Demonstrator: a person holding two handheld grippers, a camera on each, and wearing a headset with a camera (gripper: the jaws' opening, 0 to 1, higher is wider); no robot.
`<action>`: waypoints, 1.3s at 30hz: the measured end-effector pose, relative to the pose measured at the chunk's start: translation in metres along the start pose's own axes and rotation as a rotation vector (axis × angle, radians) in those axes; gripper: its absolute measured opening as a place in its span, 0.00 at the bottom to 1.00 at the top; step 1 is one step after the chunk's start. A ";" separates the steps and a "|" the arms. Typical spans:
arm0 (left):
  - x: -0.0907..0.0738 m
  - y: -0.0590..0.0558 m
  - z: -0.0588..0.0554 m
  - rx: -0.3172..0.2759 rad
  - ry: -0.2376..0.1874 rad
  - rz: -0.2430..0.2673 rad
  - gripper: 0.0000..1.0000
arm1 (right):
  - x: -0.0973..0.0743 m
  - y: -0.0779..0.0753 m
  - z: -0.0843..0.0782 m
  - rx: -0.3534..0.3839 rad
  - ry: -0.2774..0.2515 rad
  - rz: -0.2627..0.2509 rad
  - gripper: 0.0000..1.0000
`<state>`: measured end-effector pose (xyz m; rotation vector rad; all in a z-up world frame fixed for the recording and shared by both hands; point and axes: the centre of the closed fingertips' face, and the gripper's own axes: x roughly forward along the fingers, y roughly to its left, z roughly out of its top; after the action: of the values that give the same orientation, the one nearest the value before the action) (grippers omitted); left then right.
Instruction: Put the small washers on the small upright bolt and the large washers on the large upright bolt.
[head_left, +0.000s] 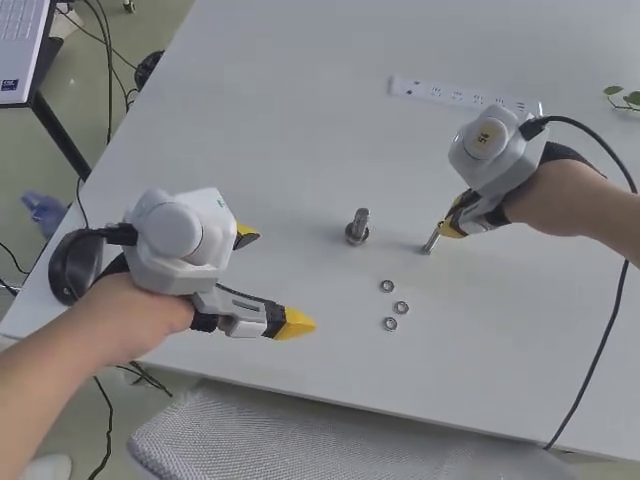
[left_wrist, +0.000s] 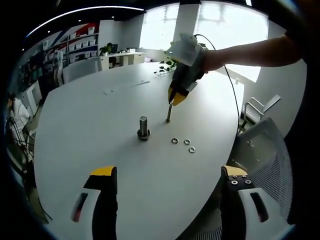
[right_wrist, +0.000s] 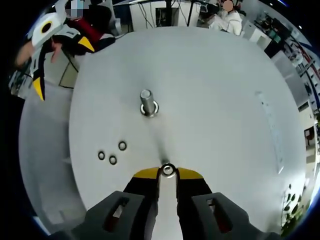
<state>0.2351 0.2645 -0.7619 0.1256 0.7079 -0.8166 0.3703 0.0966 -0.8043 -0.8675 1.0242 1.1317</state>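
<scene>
presently right claw (right_wrist: 168, 173) pinches washer (right_wrist: 172, 170)

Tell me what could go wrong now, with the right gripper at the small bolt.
1. The right gripper pinches a washer at the top of the small bolt; released off-centre, it may miss and roll across the table.
2. A nudge might tip the thin bolt.
3. Three loose washers lie nearby; a low sweep could scatter them.

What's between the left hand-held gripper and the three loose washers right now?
Nothing: the left gripper view shows bare table from the left hand-held gripper to the three loose washers, and the head view agrees.
</scene>
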 end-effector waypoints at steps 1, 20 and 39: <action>0.000 0.000 0.000 0.000 -0.001 0.001 0.85 | 0.001 0.001 0.000 -0.003 0.001 0.002 0.13; -0.001 0.000 -0.004 -0.008 0.004 0.000 0.85 | 0.004 0.005 0.001 -0.004 0.002 0.007 0.13; -0.002 -0.001 -0.008 -0.015 0.009 0.002 0.85 | 0.004 0.004 0.004 -0.026 0.005 0.007 0.13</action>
<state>0.2293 0.2685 -0.7663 0.1163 0.7223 -0.8093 0.3671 0.1022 -0.8072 -0.8891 1.0192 1.1515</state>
